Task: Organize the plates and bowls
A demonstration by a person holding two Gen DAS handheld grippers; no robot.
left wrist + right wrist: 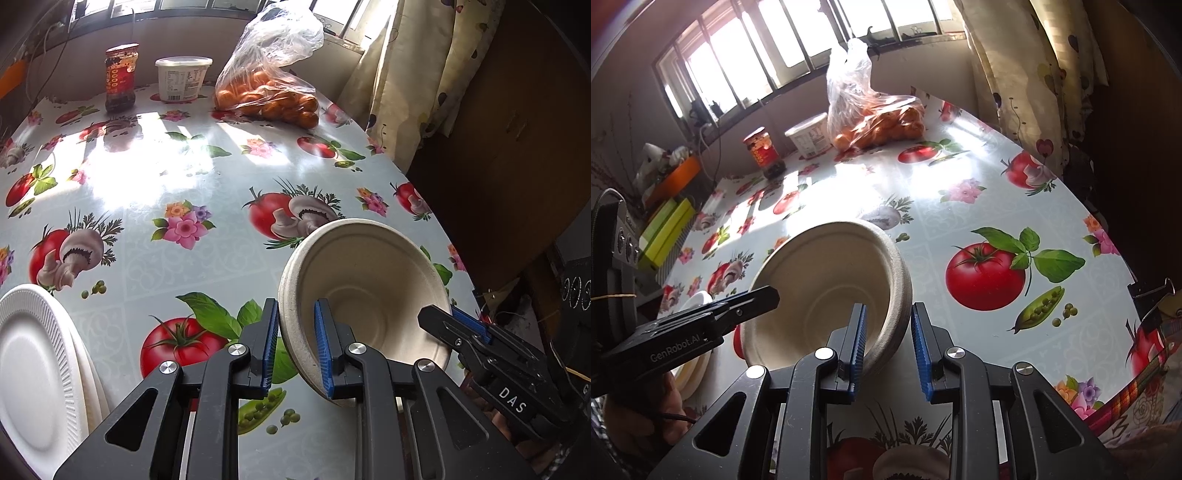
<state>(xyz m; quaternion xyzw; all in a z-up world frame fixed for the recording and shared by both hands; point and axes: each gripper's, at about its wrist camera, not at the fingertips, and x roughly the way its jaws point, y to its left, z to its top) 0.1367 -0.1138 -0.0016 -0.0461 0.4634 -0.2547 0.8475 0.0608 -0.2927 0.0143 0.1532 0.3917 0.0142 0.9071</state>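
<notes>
Bowl [365, 280] sits between the two tools, tipped off the table [177, 192] with its open mouth turned up and toward the near side; the left tool [295, 347] straddles its left rim, pads close on either face and seemingly clamped on it, while the right tool [888, 350] straddles the opposite rim with its pads a little apart from the wall. Plates [40, 369] lie stacked at the near left edge of the table, well apart from the bowl. Since they lie on the left tool's side, that tool is nearer them.
</notes>
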